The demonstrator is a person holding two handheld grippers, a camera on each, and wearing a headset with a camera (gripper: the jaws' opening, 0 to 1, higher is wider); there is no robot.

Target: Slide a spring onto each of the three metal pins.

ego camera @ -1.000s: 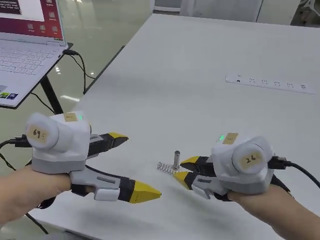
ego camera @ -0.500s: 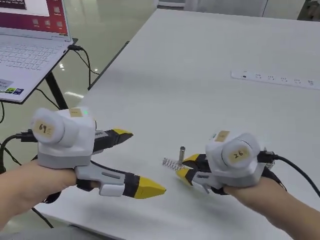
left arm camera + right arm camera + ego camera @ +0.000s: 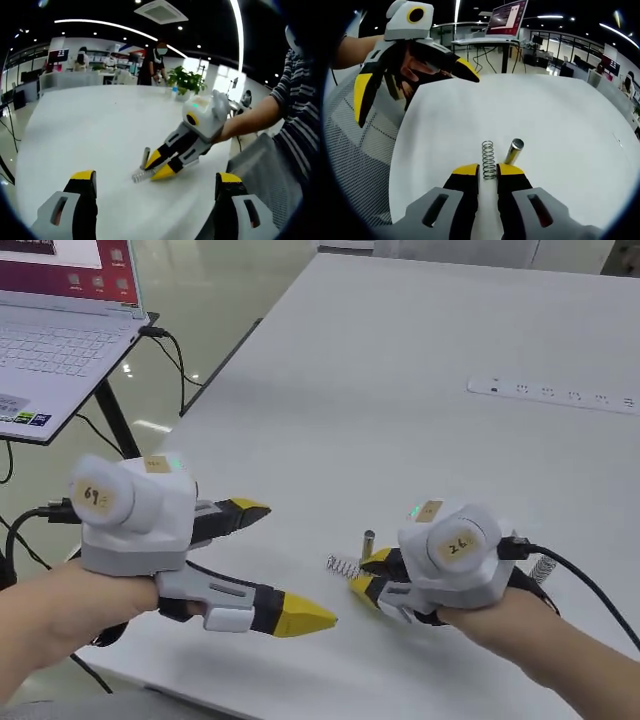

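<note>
White table (image 3: 420, 360), with a laptop (image 3: 60, 330) on a stand well off to the left of the metal pin (image 3: 368, 542) and a power strip (image 3: 555, 397) well beyond the pin. The pin stands upright on the table near the front edge.

The spring (image 3: 341, 565) lies roughly level just beside the pin, on the side toward the left gripper (image 3: 285, 562). It isn't on the pin; can't tell if they touch. The right gripper (image 3: 365, 578) has its jaws clenched on the spring's near end. In the right gripper view the free end points past the pin.

The left gripper hangs near the pin, across from the right gripper, jaws spread wide and holding nothing. I can see one pin and it is bare, so this looks like threading the first spring, early in the task.

How to do it well, my read:
- Tip the spring so its open free end faces down over the pin top, line the bore up with the pin axis, then lower it straight.
- The grip is on the end coils, so the spring may flex or swing; go slow.
- The pin looks unsupported, so a sideways knock could topple it. The left gripper could pinch the pin low to steady it.
- Release once the coils sit around the shaft.
</note>
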